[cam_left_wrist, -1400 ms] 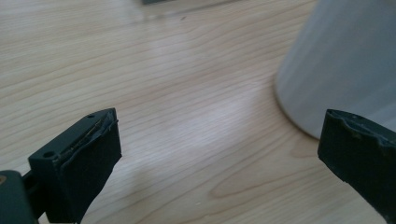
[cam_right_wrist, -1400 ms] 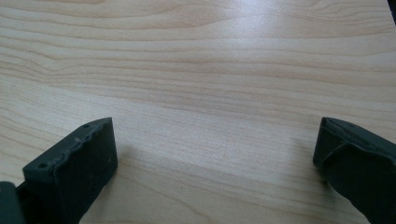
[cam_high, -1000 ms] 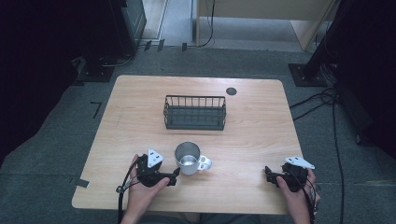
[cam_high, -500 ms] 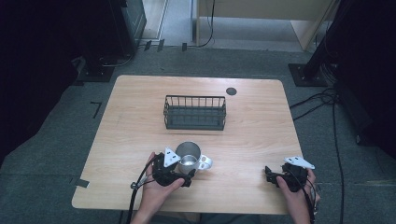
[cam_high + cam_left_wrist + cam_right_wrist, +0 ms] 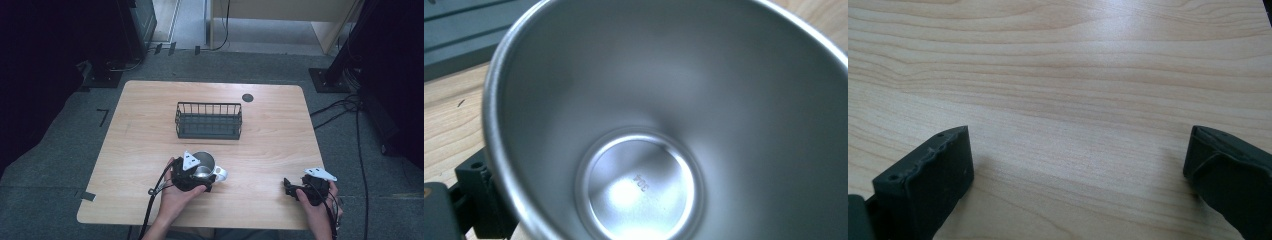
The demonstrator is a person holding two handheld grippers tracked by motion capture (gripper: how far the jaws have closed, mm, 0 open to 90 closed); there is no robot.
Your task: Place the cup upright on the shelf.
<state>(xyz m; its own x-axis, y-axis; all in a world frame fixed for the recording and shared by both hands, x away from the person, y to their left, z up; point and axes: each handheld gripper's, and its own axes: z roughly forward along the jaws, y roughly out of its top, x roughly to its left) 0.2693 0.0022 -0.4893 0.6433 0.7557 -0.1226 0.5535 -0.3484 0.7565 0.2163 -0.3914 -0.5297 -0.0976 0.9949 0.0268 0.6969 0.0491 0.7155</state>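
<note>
Grasping is being attempted: the left hand-held gripper (image 5: pixel 196 176) is being placed at the steel cup (image 5: pixel 204 162) on the counter (image 5: pixel 150 140); jaw state cannot be told. Right hand-held gripper (image 5: pixel 1078 170) is being held apart. Closure, then lifting, is judged next.

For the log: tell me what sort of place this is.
Probably a lab or recording workspace: a bare wooden table on grey carpet, loose cables trailing across the floor, dark equipment stands, and a hand-held left gripper at a steel cup.

Cup (image 5: pixel 204 163) before basket (image 5: pixel 209 120) — left claw (image 5: pixel 196 176) at cup.
</note>
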